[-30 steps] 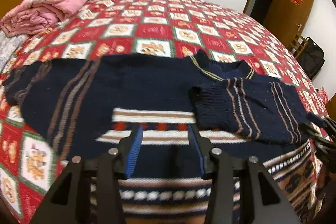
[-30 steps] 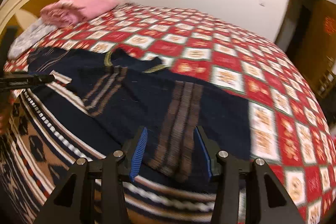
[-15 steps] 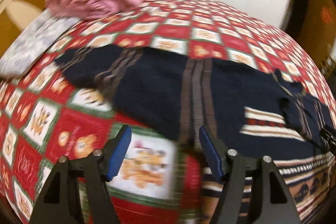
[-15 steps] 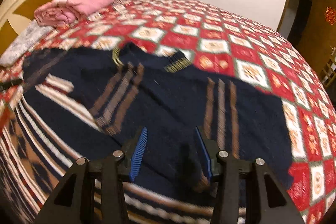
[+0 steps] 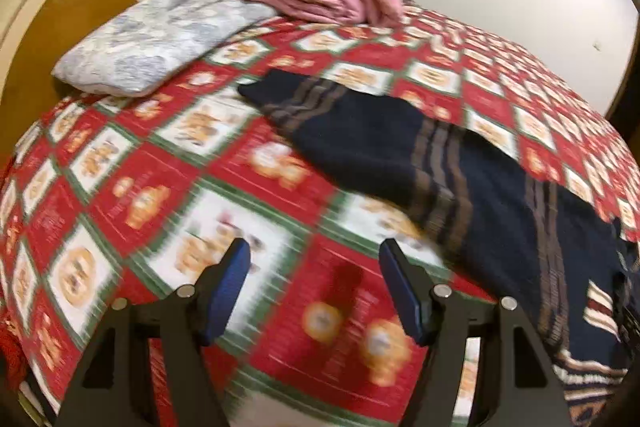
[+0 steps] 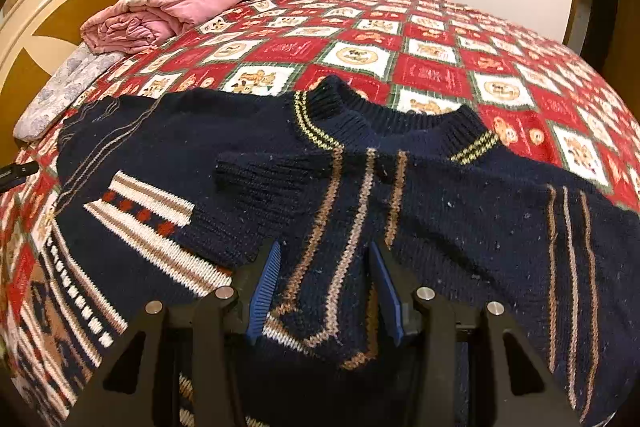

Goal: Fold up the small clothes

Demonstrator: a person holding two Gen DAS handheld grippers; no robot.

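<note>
Your navy sweater (image 6: 440, 223) is lying flat on the bed's red patchwork quilt (image 6: 432, 75), one sleeve (image 6: 304, 211) folded across the chest. Your right tool (image 6: 323, 287) is parted over that sleeve, gripping nothing. Your left tool (image 5: 314, 291) is spread wide above bare quilt, with the other sleeve (image 5: 360, 131) stretched out just beyond it.

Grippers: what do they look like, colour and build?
Both match: the left gripper and the right gripper have matte black angular frames with triangular cut-outs, silver round pins at the joints, and two fingers faced with blue ribbed pads. No cables, markings or sleeves show.
</note>
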